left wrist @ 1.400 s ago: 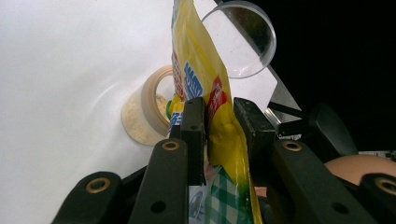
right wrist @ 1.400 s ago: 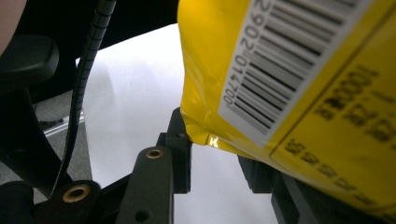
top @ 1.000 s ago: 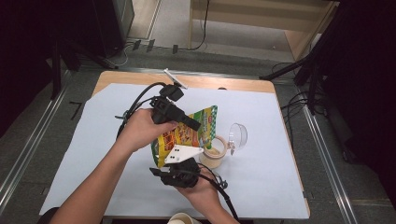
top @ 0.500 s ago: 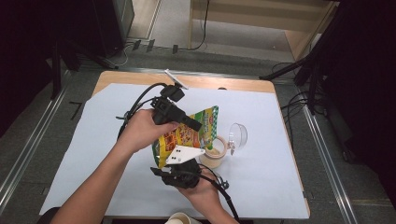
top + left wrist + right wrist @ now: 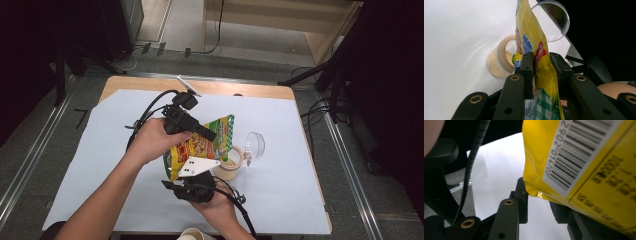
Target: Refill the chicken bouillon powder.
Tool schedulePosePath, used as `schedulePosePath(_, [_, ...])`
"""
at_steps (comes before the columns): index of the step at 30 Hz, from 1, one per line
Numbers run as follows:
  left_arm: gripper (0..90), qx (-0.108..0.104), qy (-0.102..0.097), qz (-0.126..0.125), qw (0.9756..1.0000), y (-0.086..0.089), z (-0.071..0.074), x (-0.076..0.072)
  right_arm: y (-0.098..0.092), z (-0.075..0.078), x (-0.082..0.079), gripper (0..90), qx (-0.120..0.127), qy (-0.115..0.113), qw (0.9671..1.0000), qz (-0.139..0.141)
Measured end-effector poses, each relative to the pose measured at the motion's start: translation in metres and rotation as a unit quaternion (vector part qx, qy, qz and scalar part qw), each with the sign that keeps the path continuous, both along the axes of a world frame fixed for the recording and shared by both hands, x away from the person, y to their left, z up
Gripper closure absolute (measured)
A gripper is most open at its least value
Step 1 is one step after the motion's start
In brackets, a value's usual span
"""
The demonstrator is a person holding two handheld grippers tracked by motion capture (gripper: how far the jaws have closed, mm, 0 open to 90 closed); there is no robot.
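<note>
A yellow snack bag [image 5: 200, 145], glossy and crinkled with bright printing and a green checked patch, is held up over the middle of the white-covered table [image 5: 300, 200], tilted with its top corner above a small round jar [image 5: 229, 165]. The left gripper [image 5: 541, 67] has its jaws pressed together on the bag's creased edge. The right gripper [image 5: 537, 202] sits under the bag's lower corner, where a barcode label shows; its jaws stand apart with the corner resting between or just above them, and whether they pinch it I cannot tell. The jar is squat, pale and translucent, open-topped, with tan powder inside. Just beside it, on the far side, a clear round lid [image 5: 255, 144] stands on edge. The bag hides part of the jar's rim in the left gripper view. A paper cup [image 5: 192, 235] peeks in at the near table edge.
</note>
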State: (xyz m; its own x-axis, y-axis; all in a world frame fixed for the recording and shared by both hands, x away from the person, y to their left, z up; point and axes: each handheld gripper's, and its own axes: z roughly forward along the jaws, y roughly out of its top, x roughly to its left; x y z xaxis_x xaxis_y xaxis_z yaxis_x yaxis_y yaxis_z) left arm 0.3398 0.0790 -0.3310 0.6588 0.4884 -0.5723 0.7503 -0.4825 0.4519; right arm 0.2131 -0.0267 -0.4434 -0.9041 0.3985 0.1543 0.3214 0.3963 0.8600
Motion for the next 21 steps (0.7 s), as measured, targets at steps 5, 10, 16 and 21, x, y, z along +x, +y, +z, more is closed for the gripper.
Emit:
schedulePosePath(5, [74.9, 0.002, -0.003, 0.002, 1.0, 0.0001, 0.0001, -0.0004, 0.0014, -0.0012, 0.0004, 72.1, -0.004, -0.004, 1.0, 0.0])
schedulePosePath(10, [74.9, 0.0, -0.002, 0.002, 1.0, 0.0008, 0.001, -0.0006, 0.0012, -0.0002, -0.0005, 71.8, -0.003, -0.008, 1.0, 0.001])
schedulePosePath(16, [75.0, 0.002, -0.01, 0.002, 0.9999, -0.0004, 0.0019, -0.0019, 0.0013, -0.0008, 0.0, 72.1, -0.004, -0.008, 1.0, -0.002])
schedulePosePath(21, [75.3, 0.004, -0.009, 0.004, 0.9999, -0.0009, 0.0018, -0.0011, 0.0016, -0.0015, 0.0004, 72.1, -0.003, -0.007, 1.0, -0.006])
